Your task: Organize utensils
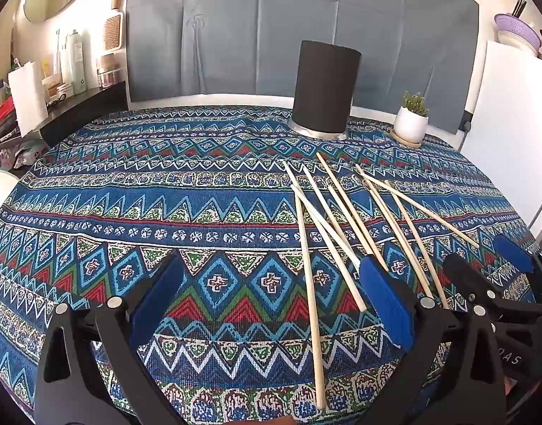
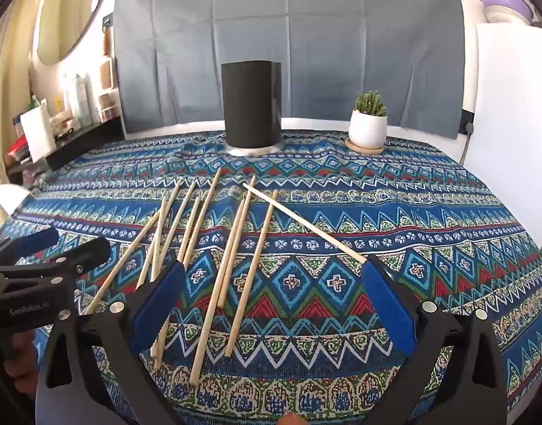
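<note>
Chopsticks (image 2: 214,269) — loose between open jaws

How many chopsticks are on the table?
10, I think. The chopsticks all lie in one crossed pile on the tablecloth, in front of the black holder. They overlap, so one may be hidden.

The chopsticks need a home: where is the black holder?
The black holder stands upright at the table's far edge, left of the potted plant, beyond the scattered chopsticks.
</note>
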Tool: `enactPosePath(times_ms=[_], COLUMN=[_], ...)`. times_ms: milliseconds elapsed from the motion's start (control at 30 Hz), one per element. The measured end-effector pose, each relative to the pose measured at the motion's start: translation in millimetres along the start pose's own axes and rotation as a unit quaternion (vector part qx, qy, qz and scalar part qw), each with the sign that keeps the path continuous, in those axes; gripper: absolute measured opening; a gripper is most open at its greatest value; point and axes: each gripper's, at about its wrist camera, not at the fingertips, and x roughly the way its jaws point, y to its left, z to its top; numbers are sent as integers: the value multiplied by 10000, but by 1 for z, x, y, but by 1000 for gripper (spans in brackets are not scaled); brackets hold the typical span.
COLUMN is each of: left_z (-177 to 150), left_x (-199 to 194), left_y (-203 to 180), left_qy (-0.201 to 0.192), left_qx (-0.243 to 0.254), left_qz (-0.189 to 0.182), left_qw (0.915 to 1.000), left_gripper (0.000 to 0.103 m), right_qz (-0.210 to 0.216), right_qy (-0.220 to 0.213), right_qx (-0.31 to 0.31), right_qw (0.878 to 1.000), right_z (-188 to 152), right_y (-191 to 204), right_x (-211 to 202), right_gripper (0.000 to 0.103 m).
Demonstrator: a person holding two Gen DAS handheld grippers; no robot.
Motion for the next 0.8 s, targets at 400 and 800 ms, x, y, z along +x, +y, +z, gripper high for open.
enactPosePath(times_ms=[400,800], left_z=[0,-3], left_x=[-1,2], left_y=[1,0], left_qy=[-10,9], left_qx=[2,55], left_qz=[-6,26], left_qw=[10000,10000], left_gripper=[97,97], right_qz=[-8,17], right_qy=[-3,-64], right_qx=[-25,-87], right_qw=[10000,9999], right_z=[-2,0], right_y=[0,2], right_x=[0,-3], right_gripper=[95,95])
